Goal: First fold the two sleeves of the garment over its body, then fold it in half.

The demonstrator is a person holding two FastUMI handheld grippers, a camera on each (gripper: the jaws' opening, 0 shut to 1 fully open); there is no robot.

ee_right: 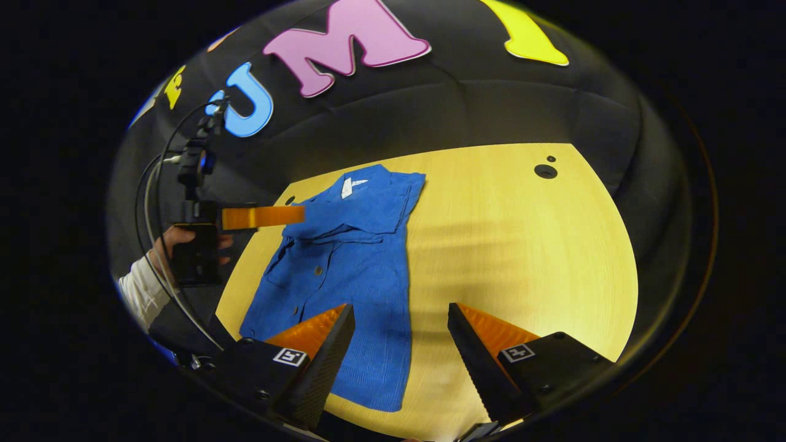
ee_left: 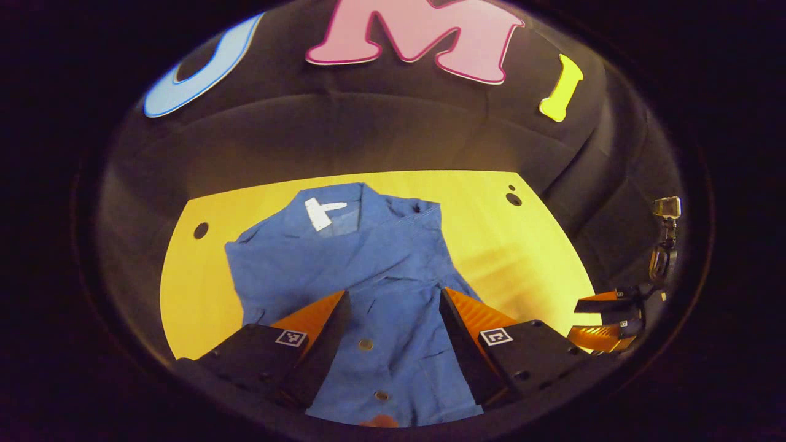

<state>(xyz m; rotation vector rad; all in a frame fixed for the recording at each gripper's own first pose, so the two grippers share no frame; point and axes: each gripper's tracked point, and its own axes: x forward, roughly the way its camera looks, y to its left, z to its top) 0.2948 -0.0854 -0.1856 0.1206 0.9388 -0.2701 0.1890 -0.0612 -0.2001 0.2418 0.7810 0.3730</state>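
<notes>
Blue garment (ee_right: 344, 264) flat on yellow table (ee_right: 522, 245), collar far, both sleeves folded over body. My left gripper (ee_left: 393, 313) and right gripper (ee_right: 400, 328): jaws open, empty, above near hem.

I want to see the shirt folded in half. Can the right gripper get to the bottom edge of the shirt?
Probably yes. The right gripper is open, hanging right above the blue shirt's bottom edge on the yellow table, and nothing lies between them.

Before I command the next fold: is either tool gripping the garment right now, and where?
Nothing is held: left tool and right tool are open above the blue button-up shirt.
</notes>
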